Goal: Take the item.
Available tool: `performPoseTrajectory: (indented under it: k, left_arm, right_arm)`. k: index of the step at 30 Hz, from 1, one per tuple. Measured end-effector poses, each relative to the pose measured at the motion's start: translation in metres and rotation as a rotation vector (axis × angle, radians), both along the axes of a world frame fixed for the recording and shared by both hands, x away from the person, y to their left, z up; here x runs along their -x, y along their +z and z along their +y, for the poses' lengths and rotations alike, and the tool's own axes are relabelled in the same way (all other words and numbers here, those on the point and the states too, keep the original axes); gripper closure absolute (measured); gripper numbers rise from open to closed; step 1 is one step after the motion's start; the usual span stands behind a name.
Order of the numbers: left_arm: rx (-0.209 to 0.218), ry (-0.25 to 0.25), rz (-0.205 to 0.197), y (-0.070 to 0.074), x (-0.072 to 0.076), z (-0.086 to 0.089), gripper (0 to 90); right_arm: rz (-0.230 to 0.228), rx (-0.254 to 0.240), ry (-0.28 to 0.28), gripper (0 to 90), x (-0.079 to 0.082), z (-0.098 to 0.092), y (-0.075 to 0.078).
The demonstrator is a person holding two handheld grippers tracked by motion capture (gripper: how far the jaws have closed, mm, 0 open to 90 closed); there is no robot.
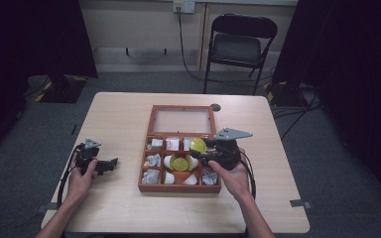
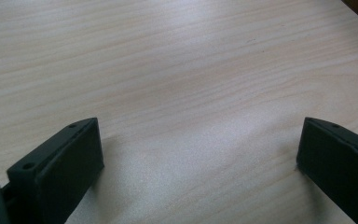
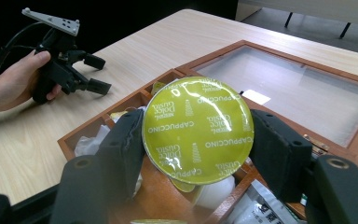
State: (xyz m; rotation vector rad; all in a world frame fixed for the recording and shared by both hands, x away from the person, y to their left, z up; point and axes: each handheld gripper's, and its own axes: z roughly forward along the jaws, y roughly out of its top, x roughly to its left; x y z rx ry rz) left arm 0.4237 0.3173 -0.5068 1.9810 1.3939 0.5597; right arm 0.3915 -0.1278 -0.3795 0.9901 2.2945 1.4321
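My right tool (image 3: 193, 140) is clamped on a coffee capsule (image 3: 198, 130) — its yellow-green foil lid, printed "Cappuccino", faces the right gripper view, one black jaw pressed to each side of it. I hold the capsule just above the wooden box (image 1: 179, 187), over the box's right-hand compartments, clear of what lies inside. Under it in the box sit another yellow-lidded capsule (image 1: 179, 162), some white capsules and small paper packets in their own compartments. The box's glass lid (image 1: 182, 120) lies flat, open on the far side of the box. My left tool (image 1: 110, 165) rests on the bench (image 1: 119, 119), well to the left of the box — its jaws stand wide apart with bare wood between them.
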Motion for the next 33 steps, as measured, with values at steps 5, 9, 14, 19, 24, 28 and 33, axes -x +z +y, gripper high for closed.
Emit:
performPoseTrajectory:
  k: [5,9,14,19,24,28,33]
  left_arm:
    - [0.0,0.0,0.0,0.0,0.0,0.0,0.0]
    - [0.0,0.0,0.0,0.0,0.0,0.0,0.0]
    - [0.0,0.0,0.0,0.0,0.0,0.0,0.0]
    - [0.0,0.0,0.0,0.0,0.0,0.0,0.0]
    - [0.0,0.0,0.0,0.0,0.0,0.0,0.0]
    - [-0.001,0.0,0.0,0.0,0.0,0.0,0.0]
    - [0.0,0.0,0.0,0.0,0.0,0.0,0.0]
  right_arm:
    - [-0.014,0.002,-0.016,37.9,0.0,-0.006,0.005]
    - [-0.024,-0.003,-0.035,37.9,0.001,-0.013,0.01]
    - [-0.031,-0.011,-0.057,37.9,0.001,-0.021,0.013]
    - [-0.041,-0.018,-0.088,37.9,0.0,-0.031,0.017]
    - [-0.041,-0.017,-0.115,37.9,-0.002,-0.039,0.017]
    - [-0.042,-0.018,-0.126,37.9,-0.002,-0.044,0.017]
    - [-0.042,-0.018,-0.154,37.9,-0.005,-0.053,0.016]
